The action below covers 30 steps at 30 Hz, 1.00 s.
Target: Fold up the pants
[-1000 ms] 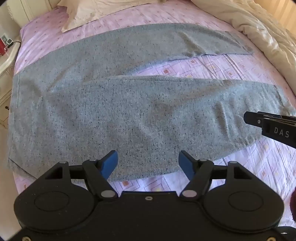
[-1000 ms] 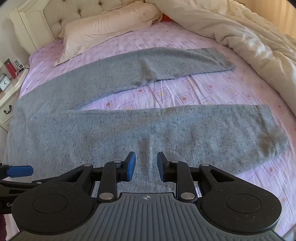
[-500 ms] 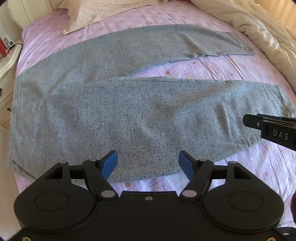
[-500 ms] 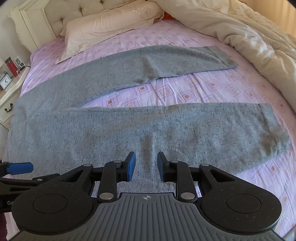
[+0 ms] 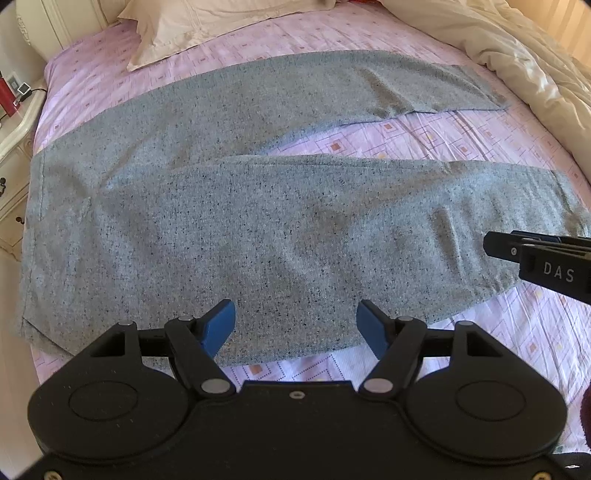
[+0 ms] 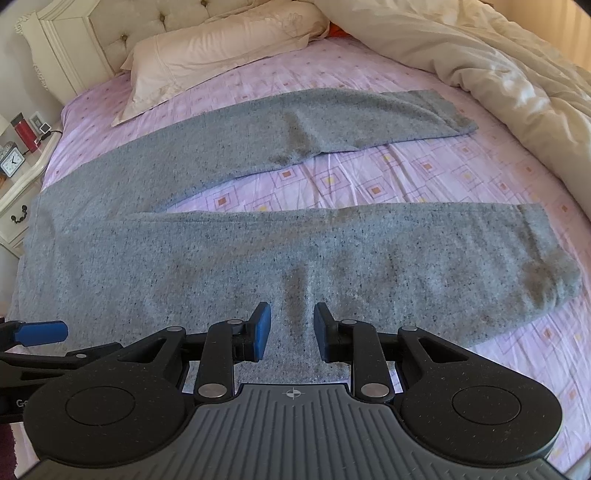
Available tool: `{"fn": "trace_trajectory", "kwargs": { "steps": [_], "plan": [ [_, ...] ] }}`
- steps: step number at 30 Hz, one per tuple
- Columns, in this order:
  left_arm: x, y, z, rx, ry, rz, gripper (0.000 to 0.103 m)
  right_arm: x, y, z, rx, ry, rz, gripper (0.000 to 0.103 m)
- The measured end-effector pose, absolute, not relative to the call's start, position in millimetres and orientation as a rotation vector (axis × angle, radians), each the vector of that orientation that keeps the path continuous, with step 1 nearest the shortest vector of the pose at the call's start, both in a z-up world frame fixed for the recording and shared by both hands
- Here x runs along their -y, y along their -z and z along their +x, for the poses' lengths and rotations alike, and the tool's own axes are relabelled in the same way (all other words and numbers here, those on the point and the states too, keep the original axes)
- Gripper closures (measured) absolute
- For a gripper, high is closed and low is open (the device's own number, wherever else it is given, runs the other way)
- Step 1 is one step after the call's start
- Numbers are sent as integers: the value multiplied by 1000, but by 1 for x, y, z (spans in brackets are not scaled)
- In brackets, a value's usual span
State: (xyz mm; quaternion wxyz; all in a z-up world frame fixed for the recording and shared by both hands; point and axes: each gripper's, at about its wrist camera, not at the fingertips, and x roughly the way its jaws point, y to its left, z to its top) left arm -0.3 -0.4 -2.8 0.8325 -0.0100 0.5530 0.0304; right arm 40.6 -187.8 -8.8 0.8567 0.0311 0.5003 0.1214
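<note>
Home bedroom. Bed [image 6: 369, 177] with pink patterned sheet, tufted headboard [image 6: 147, 26], pillow [image 6: 221, 48], cream duvet [image 6: 498, 74]. White nightstand [image 6: 18, 192] alongside, carrying a clock [image 6: 13, 162].

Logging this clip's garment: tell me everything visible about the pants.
The pants are grey speckled knit, soft-looking, spread flat and unfolded on the pink sheet. The waistband lies at the left, both legs run rightward, splayed in a V with sheet showing between them. The near leg has mild wrinkles and a rumpled cuff. Neither gripper holds them: both hover above the near leg, jaws apart.
</note>
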Motion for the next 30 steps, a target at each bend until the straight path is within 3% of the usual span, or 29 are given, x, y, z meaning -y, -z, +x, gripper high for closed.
{"fn": "trace_trajectory", "kwargs": {
  "steps": [30],
  "plan": [
    [3,5,-1,-1170,-68,-10,30,187,8,39,-1055,-257,66,78]
  ]
}}
